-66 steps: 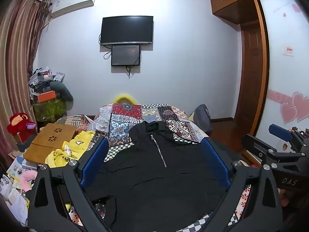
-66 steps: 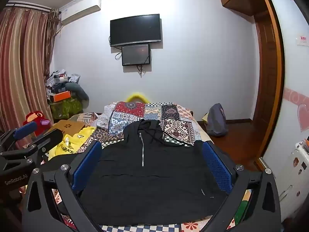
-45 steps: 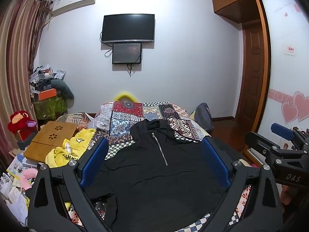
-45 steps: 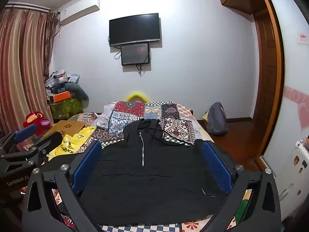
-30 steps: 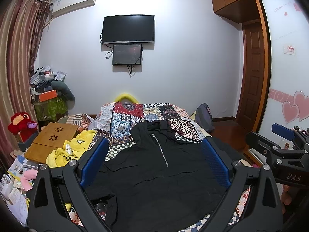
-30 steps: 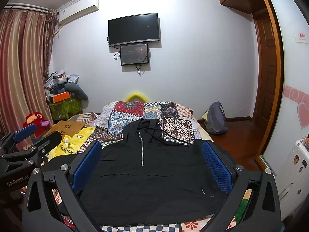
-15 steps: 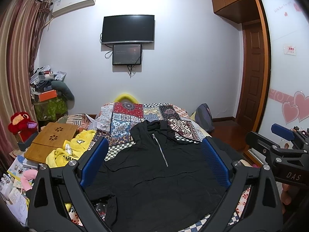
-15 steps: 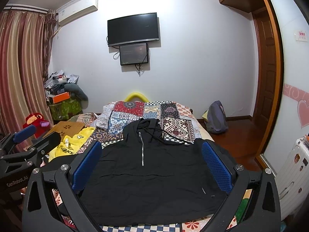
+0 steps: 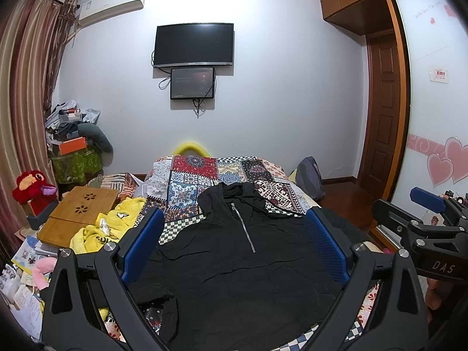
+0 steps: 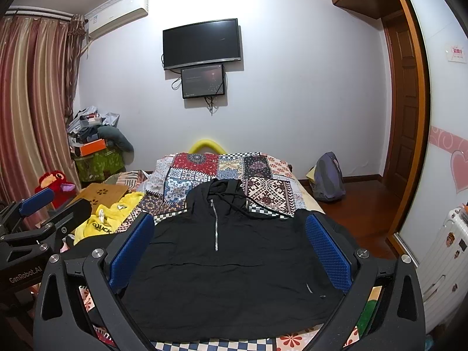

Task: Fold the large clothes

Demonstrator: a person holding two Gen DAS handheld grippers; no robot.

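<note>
Our fingers (image 9: pixel 142 244) stand spread wide on both the left gripper (image 9: pixel 234 248) and right gripper (image 10: pixel 231 251), holding nothing above the black hoodie (image 10: pixel 228 266), which lies flat, zip up, on the bed (image 10: pixel 263 187), presumably ready for folding.

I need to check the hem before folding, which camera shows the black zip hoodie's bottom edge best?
The right wrist view: the black zip hoodie shows its whole bottom hem flat on the patterned quilt. The left wrist view cuts the hem off.
</note>
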